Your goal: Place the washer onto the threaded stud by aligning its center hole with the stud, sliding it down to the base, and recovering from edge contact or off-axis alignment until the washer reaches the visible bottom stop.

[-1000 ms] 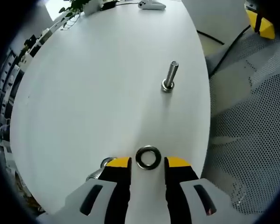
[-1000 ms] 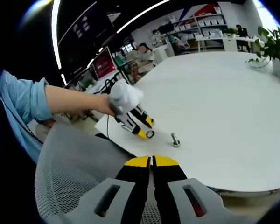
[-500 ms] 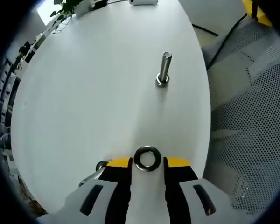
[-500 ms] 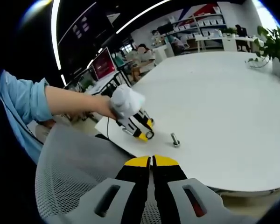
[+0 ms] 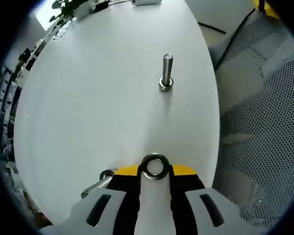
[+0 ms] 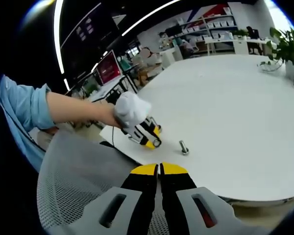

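Left gripper view: at lower centre, the left gripper (image 5: 155, 171) has its yellow-tipped jaws set against either side of the washer (image 5: 154, 166), which lies flat on the white table (image 5: 88, 98); whether the jaws press it firmly cannot be told. A second bolt (image 5: 99, 181) lies beside the left jaw. The threaded stud (image 5: 166, 72) stands upright at upper centre, well apart from the washer. Right gripper view: a person's hand (image 6: 131, 108) at centre left holds the left gripper (image 6: 153, 143) at the table (image 6: 225, 107) edge, near the stud (image 6: 184, 147). At bottom centre, the right gripper (image 6: 159, 169) hangs over a mesh chair (image 6: 73, 181), jaws together with nothing between them.
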A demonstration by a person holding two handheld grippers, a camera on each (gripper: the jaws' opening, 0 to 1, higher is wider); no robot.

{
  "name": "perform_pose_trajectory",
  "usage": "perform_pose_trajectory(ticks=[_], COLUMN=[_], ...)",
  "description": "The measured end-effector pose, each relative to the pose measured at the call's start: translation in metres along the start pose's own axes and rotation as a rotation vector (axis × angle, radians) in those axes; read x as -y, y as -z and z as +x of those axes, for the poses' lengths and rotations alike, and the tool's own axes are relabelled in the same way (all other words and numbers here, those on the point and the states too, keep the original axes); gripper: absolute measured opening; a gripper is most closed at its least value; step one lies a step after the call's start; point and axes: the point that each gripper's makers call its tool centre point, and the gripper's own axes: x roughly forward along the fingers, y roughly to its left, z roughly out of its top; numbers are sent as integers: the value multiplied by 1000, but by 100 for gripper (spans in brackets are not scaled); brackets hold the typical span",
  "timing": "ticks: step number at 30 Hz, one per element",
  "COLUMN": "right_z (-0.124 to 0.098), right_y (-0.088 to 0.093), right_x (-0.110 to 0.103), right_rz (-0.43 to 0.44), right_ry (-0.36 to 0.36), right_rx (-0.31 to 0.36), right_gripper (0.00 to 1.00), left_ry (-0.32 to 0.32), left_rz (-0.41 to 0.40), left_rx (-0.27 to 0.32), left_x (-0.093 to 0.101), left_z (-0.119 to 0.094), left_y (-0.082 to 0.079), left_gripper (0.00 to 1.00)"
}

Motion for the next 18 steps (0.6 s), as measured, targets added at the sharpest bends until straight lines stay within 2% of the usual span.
perform_pose_trajectory(ticks=[9,13,18], right_z=[0,0,0], right_y=[0,0,1], right_x=[0,0,0], right_rz=[2,2,-1], right_ry=[3,3,3], right_rx=[1,0,-5], right_gripper=[5,5,5], left_ry=[-36,-11,-14], left_rz=[-29,-60,-86], left_rx=[38,39,60], left_x=[-1,2,-2], left_z=[-2,-7,-18], left_y=[1,4,5], left_gripper=[19,19,19])
